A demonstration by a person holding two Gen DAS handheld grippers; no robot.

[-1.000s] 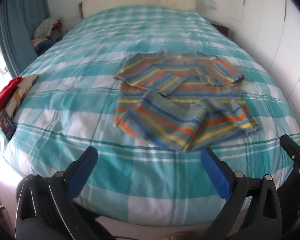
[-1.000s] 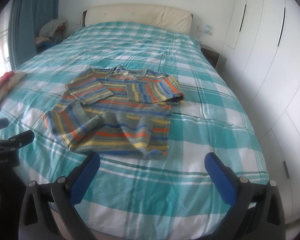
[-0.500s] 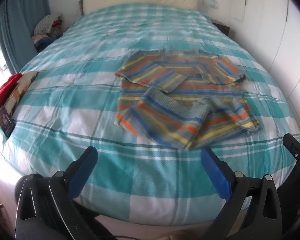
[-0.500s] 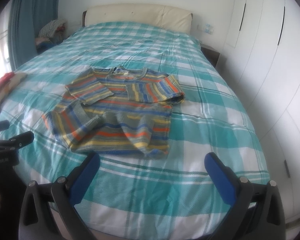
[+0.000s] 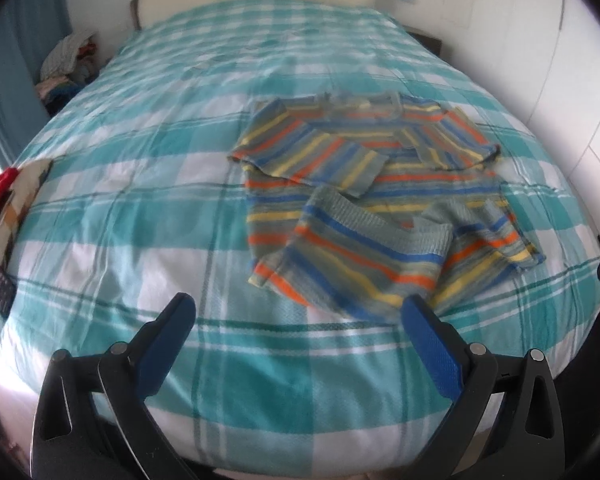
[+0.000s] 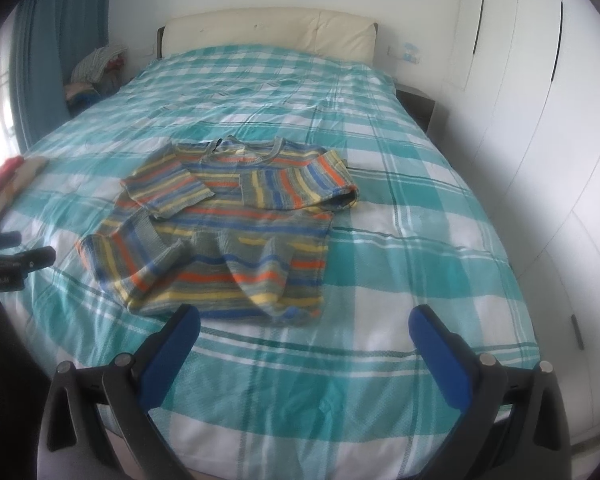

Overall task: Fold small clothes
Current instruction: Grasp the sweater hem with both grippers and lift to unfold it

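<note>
- We hold the left gripper (image 5: 296, 320) and right gripper (image 6: 303, 330) spread wide, both empty, near the striped sweater (image 6: 224, 220).
- The sweater lies partly folded on the bed (image 6: 399, 264).

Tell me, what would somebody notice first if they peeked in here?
Probably the stripy sweater, lying half folded in the middle of the big bed with its teal and white checked cover. Next, the two grippers: the left gripper and the right gripper hang over the near edge, jaws wide open and holding nothing.
</note>
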